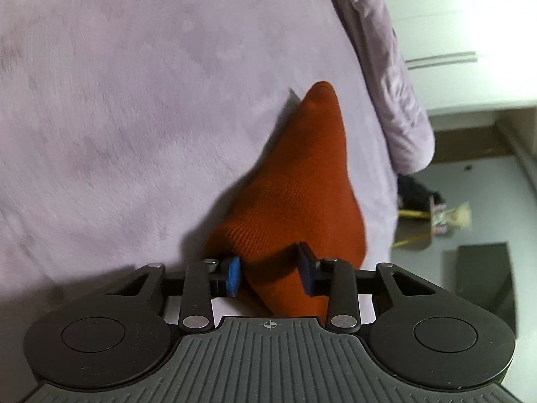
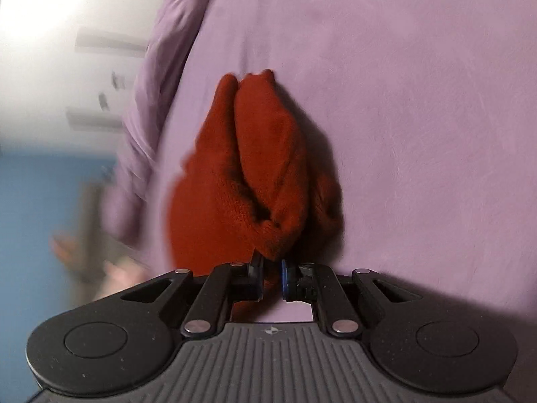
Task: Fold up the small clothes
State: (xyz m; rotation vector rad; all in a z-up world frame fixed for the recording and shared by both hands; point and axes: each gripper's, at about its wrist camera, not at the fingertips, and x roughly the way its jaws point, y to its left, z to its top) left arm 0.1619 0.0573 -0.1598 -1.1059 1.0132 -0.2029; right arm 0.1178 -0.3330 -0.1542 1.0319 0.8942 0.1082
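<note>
Right gripper point(image 2: 271, 277) jaws pinching orange sock point(image 2: 255, 174); left gripper point(image 1: 270, 273) jaws spread around it (no writing visible).

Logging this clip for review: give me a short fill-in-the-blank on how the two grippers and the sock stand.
1. The rust-orange knitted sock lies on a ____ plush blanket.
2. The right gripper is ____ on a bunch of the sock.
3. The left gripper has its jaws ____, with sock between them.

Missing words: lilac; shut; open

Left wrist view: close, looking forward over left gripper point(image 1: 270, 272) onto lilac bedspread point(image 1: 134, 117). Right wrist view: equally close over right gripper point(image 2: 270, 277). Shared: bedspread, orange sock point(image 1: 295, 184)
</note>
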